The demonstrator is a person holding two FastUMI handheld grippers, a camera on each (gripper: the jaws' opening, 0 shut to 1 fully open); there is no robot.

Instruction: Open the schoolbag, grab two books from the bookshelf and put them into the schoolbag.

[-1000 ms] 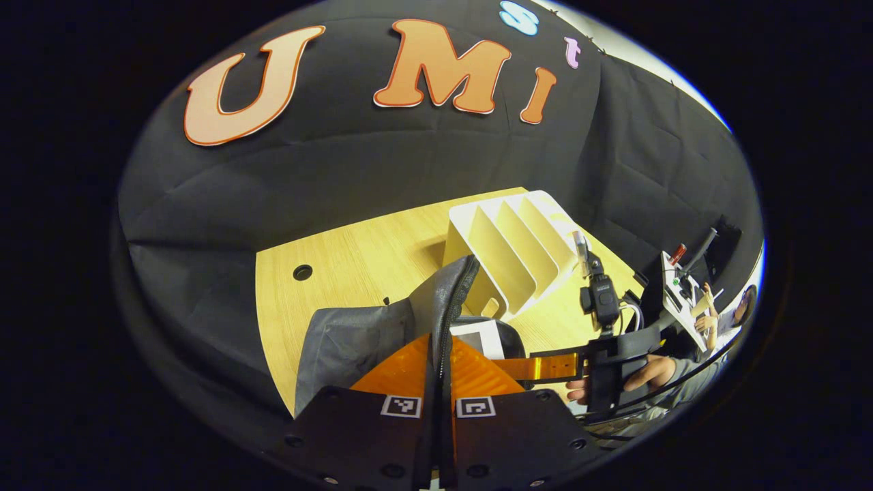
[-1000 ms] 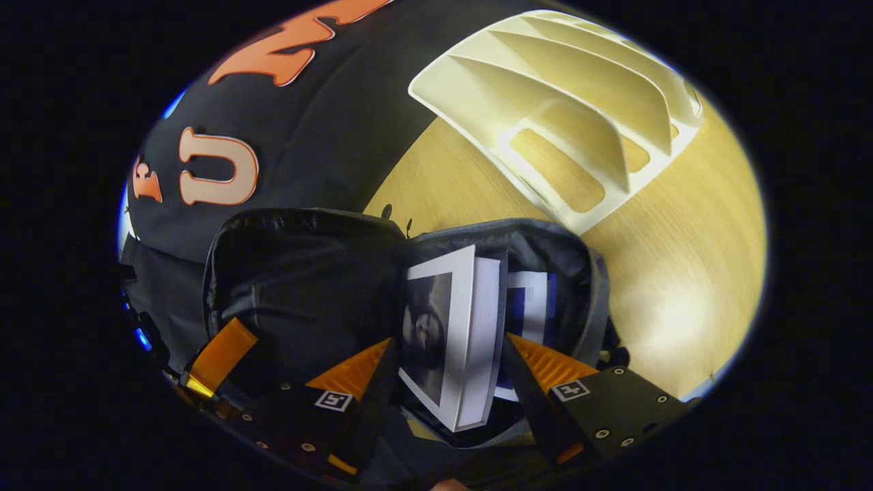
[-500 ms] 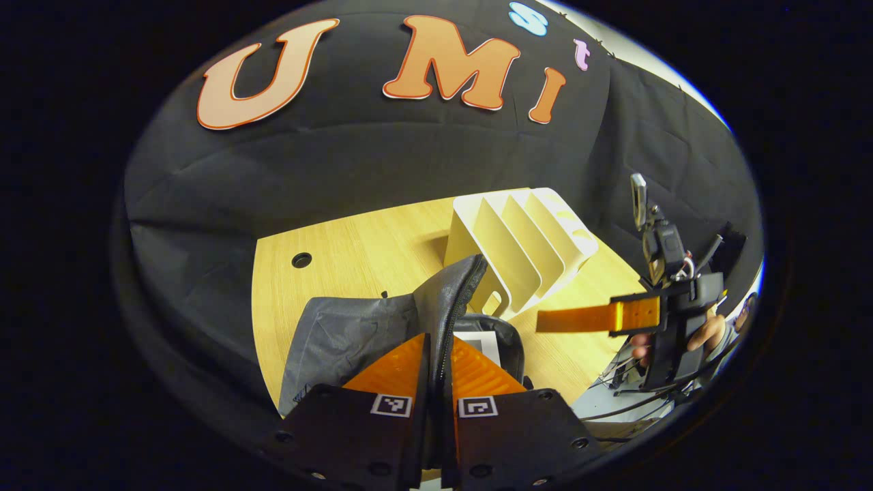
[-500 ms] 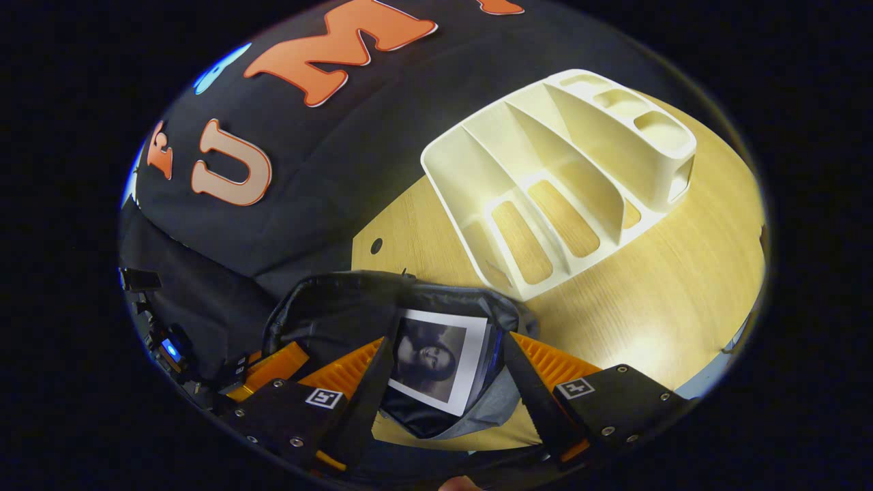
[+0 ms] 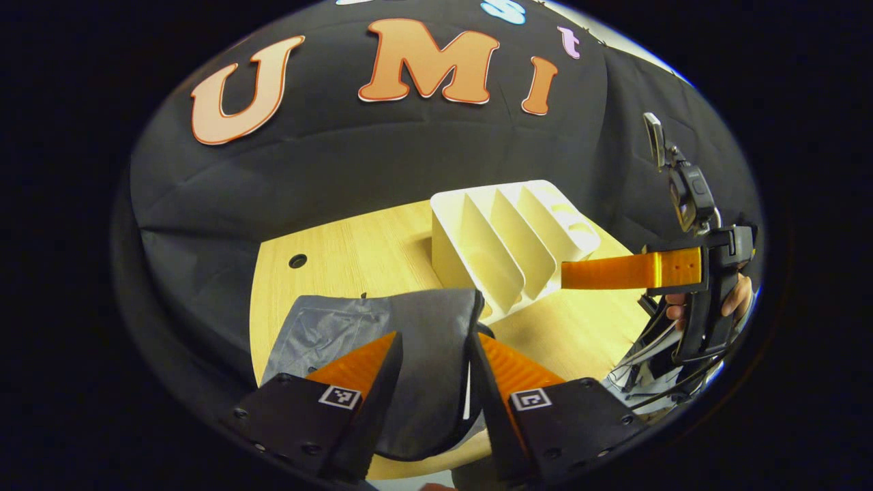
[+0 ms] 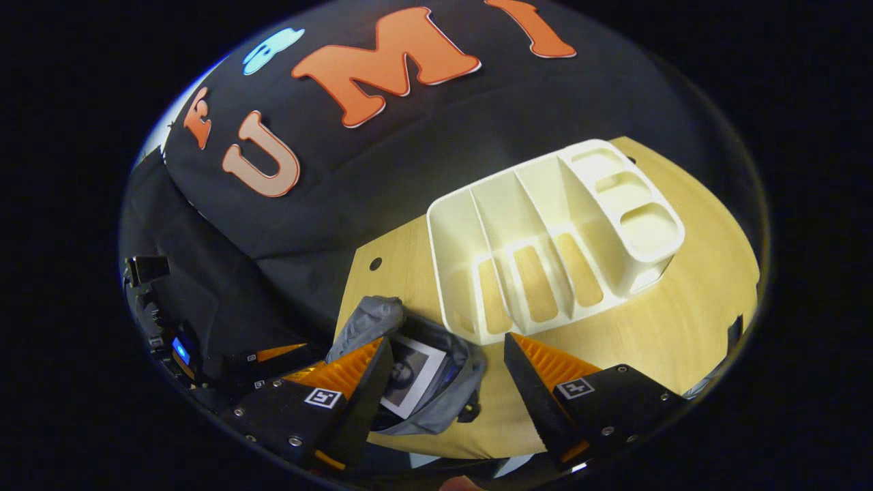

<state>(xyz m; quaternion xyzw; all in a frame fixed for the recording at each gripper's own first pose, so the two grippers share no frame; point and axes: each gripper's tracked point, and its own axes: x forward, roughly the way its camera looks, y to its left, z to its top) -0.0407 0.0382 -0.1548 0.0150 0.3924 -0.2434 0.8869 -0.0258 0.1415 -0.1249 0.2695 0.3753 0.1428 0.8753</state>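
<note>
Books [image 6: 408, 374] sit in the open schoolbag [image 5: 409, 354] beside the emptied bookshelf [image 6: 545, 232], so left gripper [image 5: 434, 361] and right gripper [image 6: 447, 368] gape wide, holding nothing.

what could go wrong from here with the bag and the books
The schoolbag lies slumped and unzipped with a book showing at its mouth, so that book could slide out onto the table if the bag is nudged. The open left gripper hovers right over the bag's flap and could snag the fabric as it pulls away.
</note>
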